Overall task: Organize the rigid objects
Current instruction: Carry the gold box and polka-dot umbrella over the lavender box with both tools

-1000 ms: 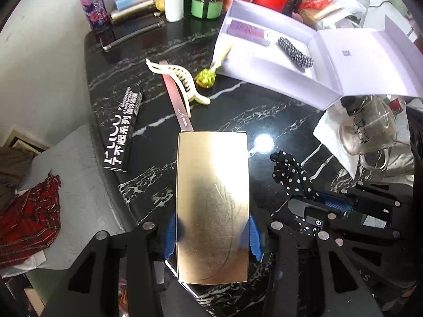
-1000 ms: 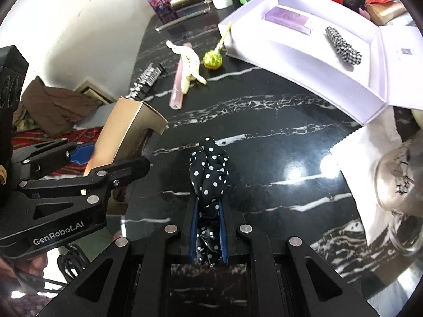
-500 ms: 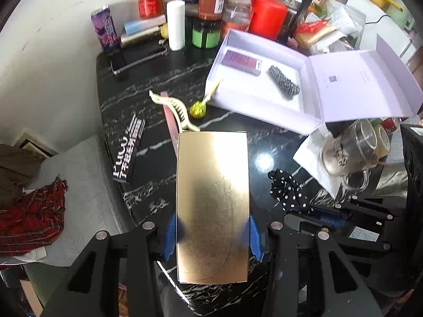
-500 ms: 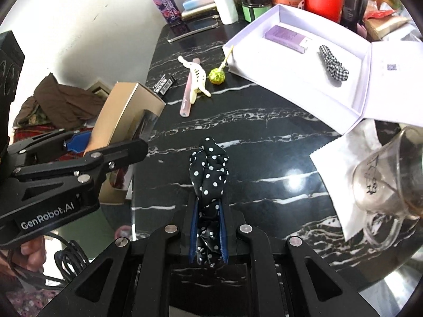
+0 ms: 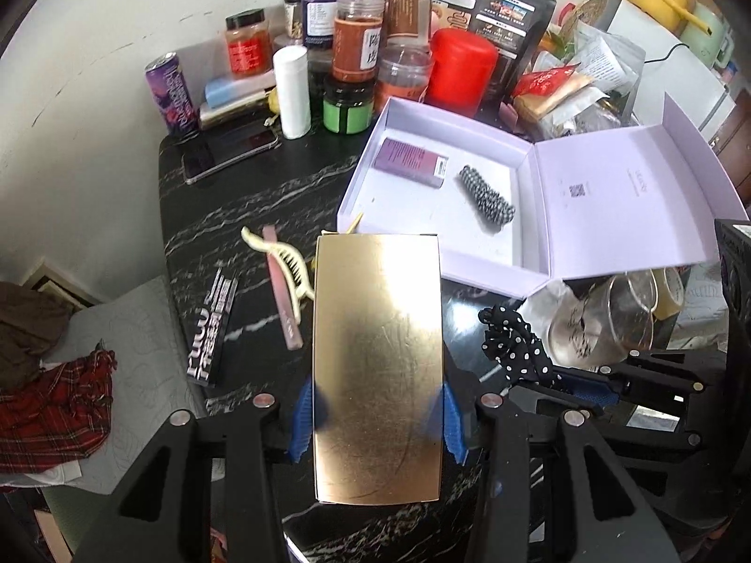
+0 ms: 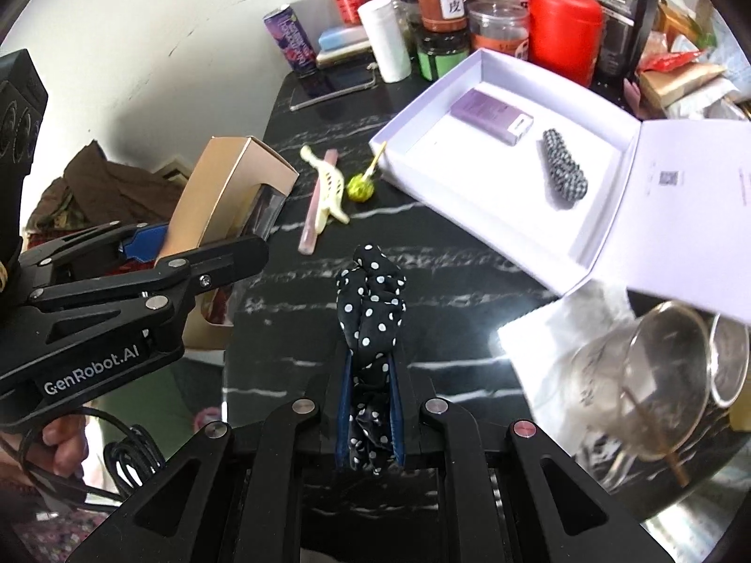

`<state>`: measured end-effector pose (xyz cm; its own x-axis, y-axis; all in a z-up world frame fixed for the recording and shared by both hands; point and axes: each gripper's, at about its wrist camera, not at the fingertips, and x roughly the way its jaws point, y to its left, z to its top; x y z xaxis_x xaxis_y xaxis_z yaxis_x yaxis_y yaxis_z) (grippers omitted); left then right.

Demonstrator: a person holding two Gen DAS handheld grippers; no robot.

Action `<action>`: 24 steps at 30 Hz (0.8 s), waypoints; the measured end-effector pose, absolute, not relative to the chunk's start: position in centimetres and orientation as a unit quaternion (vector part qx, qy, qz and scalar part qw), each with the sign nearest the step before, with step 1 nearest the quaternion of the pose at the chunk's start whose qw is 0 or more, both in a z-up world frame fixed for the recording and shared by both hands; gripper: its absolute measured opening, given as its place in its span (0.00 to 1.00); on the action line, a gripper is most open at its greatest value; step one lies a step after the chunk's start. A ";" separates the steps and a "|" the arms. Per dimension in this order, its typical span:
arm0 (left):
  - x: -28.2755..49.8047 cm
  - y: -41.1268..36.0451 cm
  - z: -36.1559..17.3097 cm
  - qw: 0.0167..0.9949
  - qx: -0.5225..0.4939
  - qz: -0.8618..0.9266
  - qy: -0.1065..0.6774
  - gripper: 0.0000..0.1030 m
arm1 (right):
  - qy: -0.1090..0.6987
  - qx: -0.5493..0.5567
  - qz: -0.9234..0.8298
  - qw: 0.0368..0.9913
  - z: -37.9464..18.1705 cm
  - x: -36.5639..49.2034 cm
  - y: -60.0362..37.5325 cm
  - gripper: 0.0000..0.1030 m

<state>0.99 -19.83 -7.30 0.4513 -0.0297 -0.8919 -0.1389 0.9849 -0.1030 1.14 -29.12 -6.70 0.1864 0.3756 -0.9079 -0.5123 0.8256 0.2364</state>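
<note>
Glossy gold cardboard box (image 5: 378,366) is glaring; black polka-dot cloth scrunchie (image 6: 371,309) is looking soft, matt; polished black marble tabletop (image 6: 450,253) is reflecting; lilac paperboard gift box (image 5: 474,216) is looking matt

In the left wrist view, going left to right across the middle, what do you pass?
Red plaid cloth → black printed box → cream hair clip → gold box → polka-dot scrunchie → glass cup.
</note>
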 end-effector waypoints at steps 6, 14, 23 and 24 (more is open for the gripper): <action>4.2 -20.7 -6.8 0.853 -0.072 0.021 0.517 0.42 | 0.564 -0.059 0.277 0.776 -5.8 4.1 -30.3 0.14; 9.5 -21.6 -6.5 0.859 -0.062 0.003 0.508 0.42 | 0.560 -0.053 0.252 0.787 -5.1 8.6 -32.1 0.14; 15.1 -22.3 -7.3 0.864 -0.051 -0.014 0.501 0.42 | 0.558 -0.062 0.226 0.796 -5.5 14.1 -33.8 0.14; 15.7 -22.4 -7.4 0.864 -0.049 -0.015 0.501 0.42 | 0.558 -0.062 0.224 0.797 -5.6 14.6 -33.8 0.14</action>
<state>15.72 -22.39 -7.39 0.4975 -0.0755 -0.8642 -0.0229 0.9947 -0.1001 14.60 -33.84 -5.56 0.2770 0.2874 -0.9169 -0.4255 0.8923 0.1511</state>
